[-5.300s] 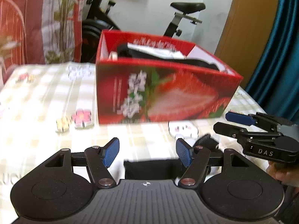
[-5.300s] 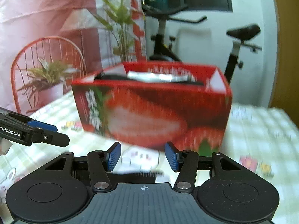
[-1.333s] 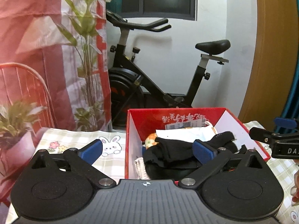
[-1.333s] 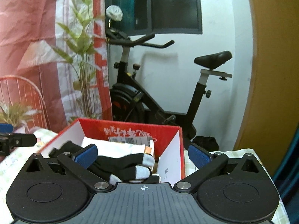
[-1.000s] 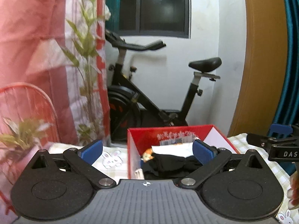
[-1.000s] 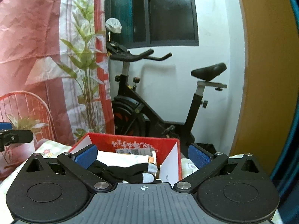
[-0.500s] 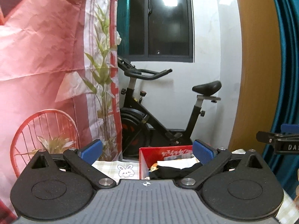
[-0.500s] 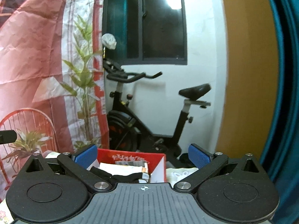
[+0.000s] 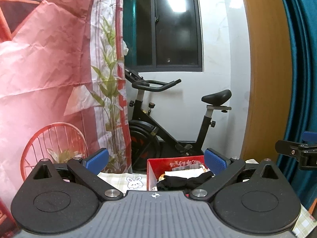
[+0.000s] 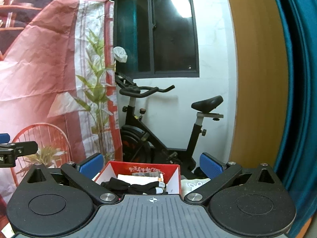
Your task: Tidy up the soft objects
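Note:
A red strawberry-print box [image 9: 174,162] sits on the checked tablecloth, low in both views; it also shows in the right wrist view [image 10: 150,168]. Inside lie black socks [image 9: 184,180], which also show in the right wrist view [image 10: 134,186], plus white paper packs. My left gripper [image 9: 156,158] is open wide and empty, raised high and well back from the box. My right gripper [image 10: 151,163] is open wide and empty, also raised and back. Each gripper's fingers show at the other view's edge: right fingers [image 9: 291,150], left fingers [image 10: 17,148].
An exercise bike [image 9: 168,130] stands behind the table by a white wall and dark window. A red printed backdrop [image 9: 49,79] hangs at the left. A teal curtain [image 10: 297,99] and wooden door frame [image 9: 265,79] are at the right. The tablecloth [image 9: 130,180] has a bunny print.
Both grippers have risen and pulled back from the box, which now looks smaller and lower. Both jaws stay open and empty.

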### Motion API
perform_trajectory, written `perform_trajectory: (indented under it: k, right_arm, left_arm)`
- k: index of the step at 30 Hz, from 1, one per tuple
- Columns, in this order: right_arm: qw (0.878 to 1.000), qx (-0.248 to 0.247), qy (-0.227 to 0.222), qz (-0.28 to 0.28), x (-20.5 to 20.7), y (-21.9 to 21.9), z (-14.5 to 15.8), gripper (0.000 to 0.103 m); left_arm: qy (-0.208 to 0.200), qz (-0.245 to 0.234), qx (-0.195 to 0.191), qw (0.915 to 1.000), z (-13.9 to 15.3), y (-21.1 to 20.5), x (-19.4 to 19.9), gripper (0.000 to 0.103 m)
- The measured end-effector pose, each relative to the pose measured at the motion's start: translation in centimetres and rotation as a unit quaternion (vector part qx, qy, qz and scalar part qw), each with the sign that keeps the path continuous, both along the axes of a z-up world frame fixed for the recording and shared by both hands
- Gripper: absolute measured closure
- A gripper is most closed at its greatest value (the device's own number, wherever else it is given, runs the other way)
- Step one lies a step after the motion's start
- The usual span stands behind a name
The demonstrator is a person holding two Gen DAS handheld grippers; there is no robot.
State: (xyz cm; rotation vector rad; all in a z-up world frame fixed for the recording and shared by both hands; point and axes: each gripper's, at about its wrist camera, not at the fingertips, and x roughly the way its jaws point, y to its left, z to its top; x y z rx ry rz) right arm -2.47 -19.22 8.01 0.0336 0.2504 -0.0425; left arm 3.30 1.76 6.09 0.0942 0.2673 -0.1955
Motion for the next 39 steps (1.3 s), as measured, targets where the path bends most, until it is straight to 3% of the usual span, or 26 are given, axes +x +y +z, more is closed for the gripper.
perform_trajectory:
  k: [39]
  right_arm:
    - [1.000,0.001,0.008,-0.023,1.0,-0.9,-0.8,0.000]
  left_arm:
    - [0.027,0.008,-0.019,0.9994,-0.7,1.2,0.5,0.000]
